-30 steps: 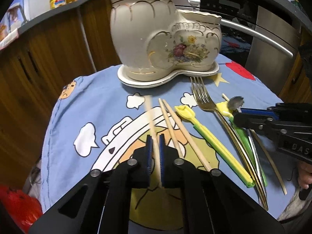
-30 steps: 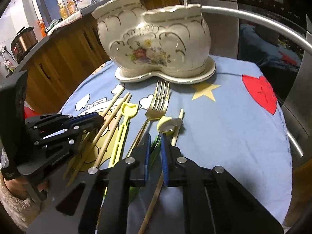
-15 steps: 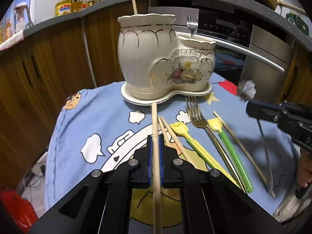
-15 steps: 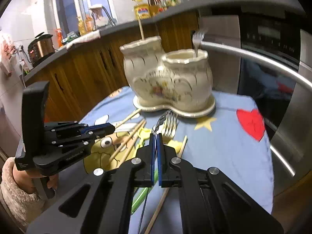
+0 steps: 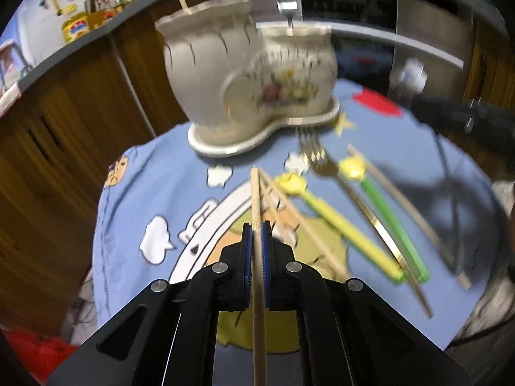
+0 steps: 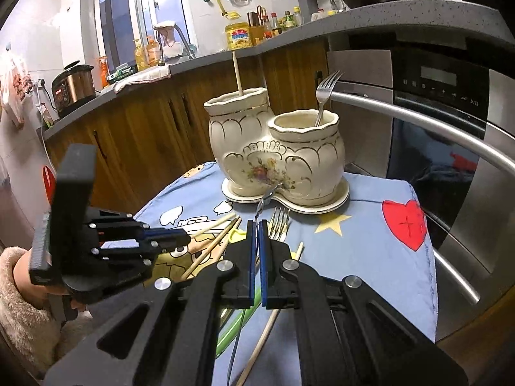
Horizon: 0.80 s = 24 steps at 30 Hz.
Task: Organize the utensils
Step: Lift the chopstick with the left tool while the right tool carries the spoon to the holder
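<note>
Left wrist view: left gripper (image 5: 256, 241) clamped on a pale wooden chopstick (image 5: 256, 212) lifted off the blue cartoon-print cloth (image 5: 154, 193), tip aimed twd the cream two-pot ceramic utensil holder w/ floral print (image 5: 244, 74). Right wrist view: right gripper (image 6: 257, 241) pinched on a thin silver metal spoon (image 6: 261, 204), bowl up in front of holder. Yellow plastic fork (image 5: 334, 218), green-handled plastic utensil (image 5: 386, 215), gold metal fork (image 5: 317, 157) lie on cloth btwn grippers & holder.

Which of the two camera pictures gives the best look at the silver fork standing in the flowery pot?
The right wrist view: the fork is sharp there, leaning in the shorter compartment of the ceramic holder. The left wrist view is motion-blurred and shows only its tines above the rim.
</note>
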{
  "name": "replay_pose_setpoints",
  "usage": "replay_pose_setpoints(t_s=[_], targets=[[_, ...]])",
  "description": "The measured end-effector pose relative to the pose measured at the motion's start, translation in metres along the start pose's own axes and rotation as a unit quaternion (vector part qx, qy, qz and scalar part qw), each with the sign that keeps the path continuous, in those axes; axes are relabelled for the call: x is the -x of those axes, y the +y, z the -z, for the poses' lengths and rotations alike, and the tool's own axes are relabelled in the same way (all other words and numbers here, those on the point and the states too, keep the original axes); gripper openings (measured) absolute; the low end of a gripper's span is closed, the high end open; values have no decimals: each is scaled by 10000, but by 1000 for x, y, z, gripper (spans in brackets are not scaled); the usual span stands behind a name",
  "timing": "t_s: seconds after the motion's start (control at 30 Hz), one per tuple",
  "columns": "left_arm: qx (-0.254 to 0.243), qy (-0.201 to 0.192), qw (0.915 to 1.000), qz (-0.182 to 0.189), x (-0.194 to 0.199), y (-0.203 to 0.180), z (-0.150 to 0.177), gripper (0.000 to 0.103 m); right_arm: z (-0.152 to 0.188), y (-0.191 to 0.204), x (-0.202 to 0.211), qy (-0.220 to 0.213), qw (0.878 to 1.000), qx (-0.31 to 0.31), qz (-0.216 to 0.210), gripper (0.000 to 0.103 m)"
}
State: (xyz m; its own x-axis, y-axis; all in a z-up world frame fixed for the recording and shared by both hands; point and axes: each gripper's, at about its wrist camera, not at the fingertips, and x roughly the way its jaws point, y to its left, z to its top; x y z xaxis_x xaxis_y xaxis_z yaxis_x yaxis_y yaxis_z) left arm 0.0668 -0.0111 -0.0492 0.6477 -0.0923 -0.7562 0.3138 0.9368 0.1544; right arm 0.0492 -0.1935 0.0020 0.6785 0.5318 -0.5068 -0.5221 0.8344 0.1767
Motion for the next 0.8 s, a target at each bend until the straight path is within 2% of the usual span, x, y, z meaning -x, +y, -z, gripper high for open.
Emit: replay_pose_setpoints(t_s=[0.17, 0.33, 0.47, 0.63, 0.8], targets=[[-120, 497, 9987, 2, -15, 4, 3, 7, 0, -1, 1, 16, 10000, -65, -72, 2], [-300, 744, 9968, 49, -20, 2, -6, 7, -3, -3, 6, -37, 9999, -93, -131, 2], [-301, 774, 9964, 142, -25, 3, -13, 7, -8, -2, 16, -226, 9996, -58, -173, 2], [-185, 533, 9982, 200, -15, 4, -14, 7, -22, -4, 32, -593, 9982, 47, -54, 2], [-51, -120, 9995, 295, 22, 6, -19, 7, -41, -9, 42, -857, 9963, 22, 32, 2]])
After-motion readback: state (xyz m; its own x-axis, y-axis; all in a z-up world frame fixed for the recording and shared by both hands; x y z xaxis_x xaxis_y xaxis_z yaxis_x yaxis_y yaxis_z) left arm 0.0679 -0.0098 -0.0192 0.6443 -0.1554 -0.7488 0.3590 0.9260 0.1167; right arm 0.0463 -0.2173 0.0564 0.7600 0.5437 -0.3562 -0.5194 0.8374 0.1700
